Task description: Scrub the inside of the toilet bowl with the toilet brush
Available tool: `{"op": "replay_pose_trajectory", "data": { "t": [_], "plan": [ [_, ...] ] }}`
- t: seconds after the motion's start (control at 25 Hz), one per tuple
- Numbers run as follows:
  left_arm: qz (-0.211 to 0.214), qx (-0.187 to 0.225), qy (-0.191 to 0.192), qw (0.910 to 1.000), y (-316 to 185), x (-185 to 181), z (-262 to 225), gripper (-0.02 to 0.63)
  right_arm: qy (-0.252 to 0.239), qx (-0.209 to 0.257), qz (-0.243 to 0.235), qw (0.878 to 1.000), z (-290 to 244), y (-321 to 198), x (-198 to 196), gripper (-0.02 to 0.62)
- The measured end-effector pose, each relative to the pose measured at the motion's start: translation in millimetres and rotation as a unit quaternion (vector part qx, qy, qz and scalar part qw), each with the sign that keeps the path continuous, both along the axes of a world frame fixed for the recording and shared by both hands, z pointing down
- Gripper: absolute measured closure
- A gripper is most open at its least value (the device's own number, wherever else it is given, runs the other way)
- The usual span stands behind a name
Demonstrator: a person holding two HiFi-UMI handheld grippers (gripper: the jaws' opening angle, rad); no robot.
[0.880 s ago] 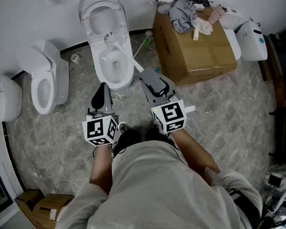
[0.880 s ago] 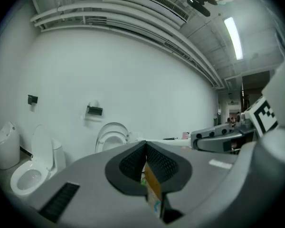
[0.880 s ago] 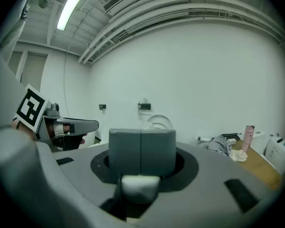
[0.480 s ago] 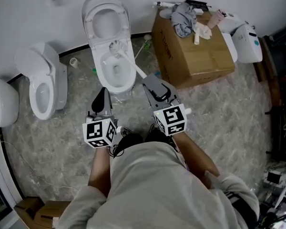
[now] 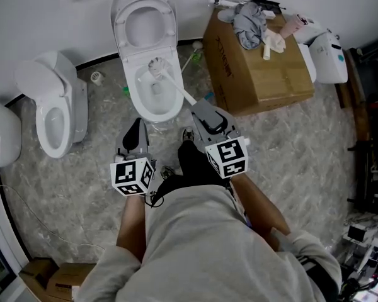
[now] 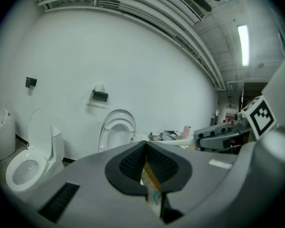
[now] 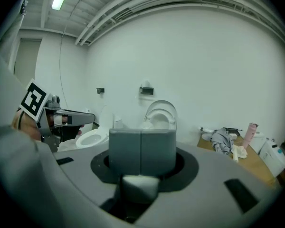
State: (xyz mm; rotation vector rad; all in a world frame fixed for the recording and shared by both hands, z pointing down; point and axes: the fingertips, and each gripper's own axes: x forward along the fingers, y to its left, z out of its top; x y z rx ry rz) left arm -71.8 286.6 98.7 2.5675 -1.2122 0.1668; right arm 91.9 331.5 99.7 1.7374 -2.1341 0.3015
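A white toilet (image 5: 133,96) stands with its lid (image 5: 145,17) raised against the wall. The toilet brush (image 5: 156,67) has its white bristle head at the back of the bowl, just inside the rim. Its handle (image 5: 176,85) slants down-right to my right gripper (image 5: 196,107), which is shut on it. In the right gripper view the pads (image 7: 126,151) are pressed together over the white handle end (image 7: 140,186). My left gripper (image 5: 137,126) hovers shut in front of the bowl, left of the right one, with nothing held. The left gripper view shows its pads (image 6: 130,163) meeting.
A second toilet (image 5: 53,115) stands to the left. A large cardboard box (image 5: 258,68) with a grey cloth (image 5: 247,21) on it sits right of the bowl. White casings (image 5: 331,55) lie beyond it. Small litter lies around the toilet base. My dark shoes (image 5: 189,162) are below the grippers.
The brush head has slid a little from the back rim toward the bowl's hollow. The right gripper keeps its hold on the handle. The left gripper has barely moved.
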Motion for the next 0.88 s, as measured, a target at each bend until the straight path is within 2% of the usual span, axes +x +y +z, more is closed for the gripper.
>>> {"op": "replay_pose_trajectory", "data": {
  "t": [0.24,0.48,0.72,0.88],
  "plan": [
    [-0.014,-0.016,-0.016,0.9997,-44,10,18,0.597,0.006,-0.026,-0.023,0.999,22,-49,13,0.448],
    [-0.026,-0.05,-0.032,0.9979,-97,36,43,0.597,0.012,-0.062,-0.062,0.996,48,-109,39,0.448],
    [-0.045,-0.097,-0.05,0.993,-142,66,86,0.597,0.025,-0.113,-0.116,0.986,93,-158,68,0.448],
    [-0.064,-0.126,-0.059,0.9882,-165,73,121,0.597,0.032,-0.142,-0.146,0.979,129,-189,83,0.448]
  ]
}}
